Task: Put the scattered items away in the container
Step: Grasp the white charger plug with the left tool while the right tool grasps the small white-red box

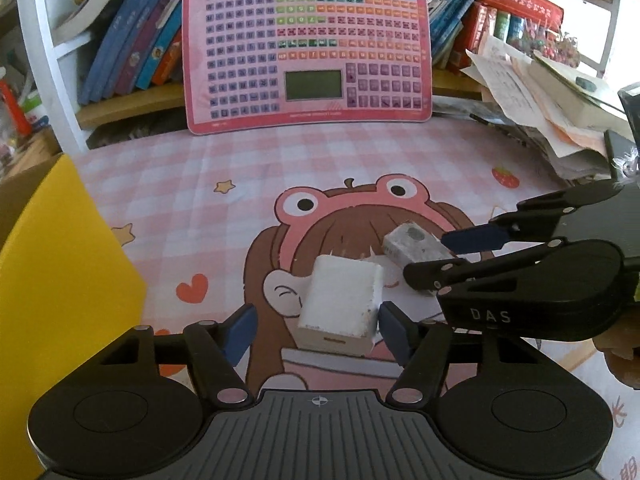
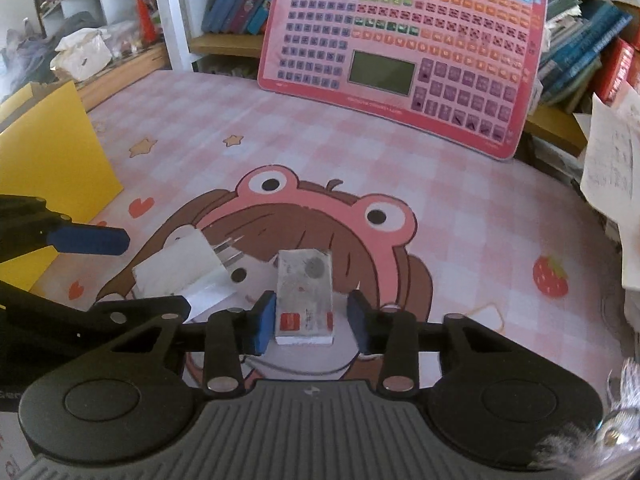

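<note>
- Pink checked mat (image 1: 168, 184): the work surface, printed with a cartoon girl in a frog hood; both loose items lie on the print near the middle.
- Yellow container (image 1: 52, 264): stands at the mat's 9 o'clock edge in the left wrist view and at 10 o'clock in the right wrist view (image 2: 48, 144). It is on the left gripper's side and well apart from both items, so the left arm appears the nearer carrier.
- Left gripper (image 1: 316, 332): jaws spread, holding nothing. The right blue pad is just beside the adapter's right flank; the left pad stands clear of it.
- Right gripper (image 2: 312, 322): jaws spread and empty, straddling the near end of the eraser, with a gap on each side.
- White plug adapter (image 1: 340, 300): lies at 12 o'clock from the left gripper, between its pads. In the right wrist view (image 2: 180, 268) its metal prongs point toward 2 o'clock, away from the left gripper.
- Worn grey-white eraser (image 2: 306, 292): lies at 12 o'clock from the right gripper, its long axis running 6 to 12 along the fingers. The coming closure would probably bear on its long sides. It sits at the adapter's 2 o'clock, near but apart from it (image 1: 412, 246).
</note>
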Demonstrator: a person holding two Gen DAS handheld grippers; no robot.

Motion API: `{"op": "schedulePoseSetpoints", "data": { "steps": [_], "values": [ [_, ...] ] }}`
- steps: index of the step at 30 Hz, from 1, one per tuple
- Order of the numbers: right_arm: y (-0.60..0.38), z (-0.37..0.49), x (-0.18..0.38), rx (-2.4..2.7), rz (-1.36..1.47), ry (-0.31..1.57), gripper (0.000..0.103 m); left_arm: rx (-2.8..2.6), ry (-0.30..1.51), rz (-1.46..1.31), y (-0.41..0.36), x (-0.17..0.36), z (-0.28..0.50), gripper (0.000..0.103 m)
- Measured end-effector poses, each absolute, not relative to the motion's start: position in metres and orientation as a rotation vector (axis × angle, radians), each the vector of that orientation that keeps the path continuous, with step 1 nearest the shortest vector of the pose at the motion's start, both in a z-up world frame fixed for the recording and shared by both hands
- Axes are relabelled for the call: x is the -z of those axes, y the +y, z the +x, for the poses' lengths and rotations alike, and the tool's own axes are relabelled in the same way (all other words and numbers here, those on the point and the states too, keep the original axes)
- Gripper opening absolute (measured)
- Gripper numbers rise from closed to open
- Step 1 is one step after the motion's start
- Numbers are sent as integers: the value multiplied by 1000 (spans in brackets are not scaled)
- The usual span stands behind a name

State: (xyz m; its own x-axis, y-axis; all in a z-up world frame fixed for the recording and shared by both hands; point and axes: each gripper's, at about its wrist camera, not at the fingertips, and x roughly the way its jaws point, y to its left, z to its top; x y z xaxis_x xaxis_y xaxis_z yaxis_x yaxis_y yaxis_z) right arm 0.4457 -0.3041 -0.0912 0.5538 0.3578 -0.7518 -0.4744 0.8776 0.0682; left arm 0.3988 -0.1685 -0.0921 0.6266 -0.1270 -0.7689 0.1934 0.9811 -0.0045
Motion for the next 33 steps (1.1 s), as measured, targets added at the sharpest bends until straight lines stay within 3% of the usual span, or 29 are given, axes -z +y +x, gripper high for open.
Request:
{"op": "schedulePoseSetpoints", "data": {
  "steps": [13, 16, 33],
  "values": [
    [-310, 450, 96, -472, -179, 806, 32, 224, 938, 113, -180, 103, 417, 57],
    [-307, 450, 97, -469, -191, 795, 29, 229, 938, 115, -180, 101, 417, 42],
    [-311, 403, 71, -424, -127, 796, 28, 260, 883, 65, -178, 71, 377, 42]
  ]
}}
